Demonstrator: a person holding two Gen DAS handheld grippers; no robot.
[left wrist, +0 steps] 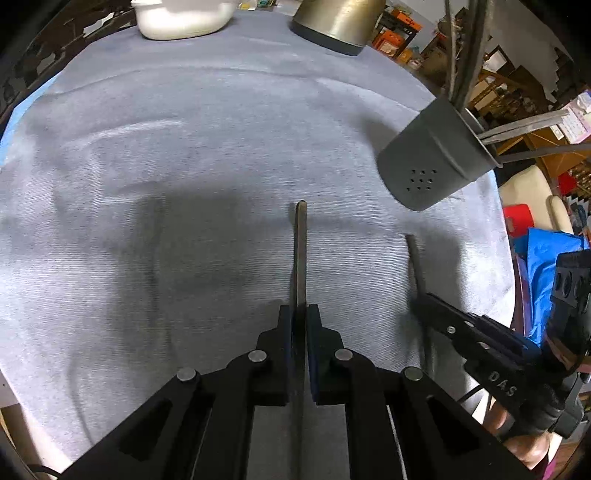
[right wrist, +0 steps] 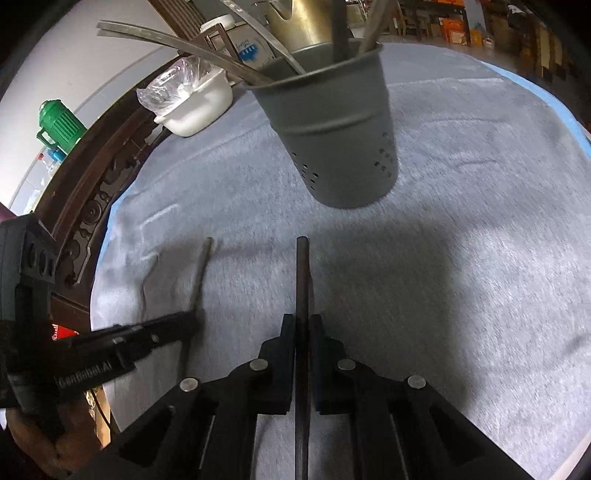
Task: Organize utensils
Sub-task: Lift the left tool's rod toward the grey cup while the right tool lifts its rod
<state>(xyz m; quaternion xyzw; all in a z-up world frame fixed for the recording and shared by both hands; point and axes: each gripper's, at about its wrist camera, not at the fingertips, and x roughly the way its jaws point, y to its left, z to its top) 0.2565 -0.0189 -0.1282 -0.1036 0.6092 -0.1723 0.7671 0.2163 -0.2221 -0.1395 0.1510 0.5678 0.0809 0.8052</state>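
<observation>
My left gripper [left wrist: 300, 314] is shut on a thin dark metal utensil handle [left wrist: 300, 251] that sticks forward above the grey cloth. My right gripper [right wrist: 303, 323] is shut on a second dark utensil handle [right wrist: 302, 277]. Each gripper shows in the other's view: the right one [left wrist: 436, 306] at the left view's right side with its handle [left wrist: 415, 258], the left one [right wrist: 184, 321] at the right view's left side with its handle [right wrist: 201, 273]. A grey perforated utensil holder [right wrist: 332, 122] stands ahead of the right gripper with several utensils in it; it also shows in the left wrist view [left wrist: 432, 158].
A grey cloth [left wrist: 184, 184] covers the table. A white dish [right wrist: 199, 107] with a plastic bag and a brass-coloured metal pot [left wrist: 332, 22] stand at the far edge. A carved dark wooden rim [right wrist: 92, 206] runs along the left. Cluttered shelves lie beyond.
</observation>
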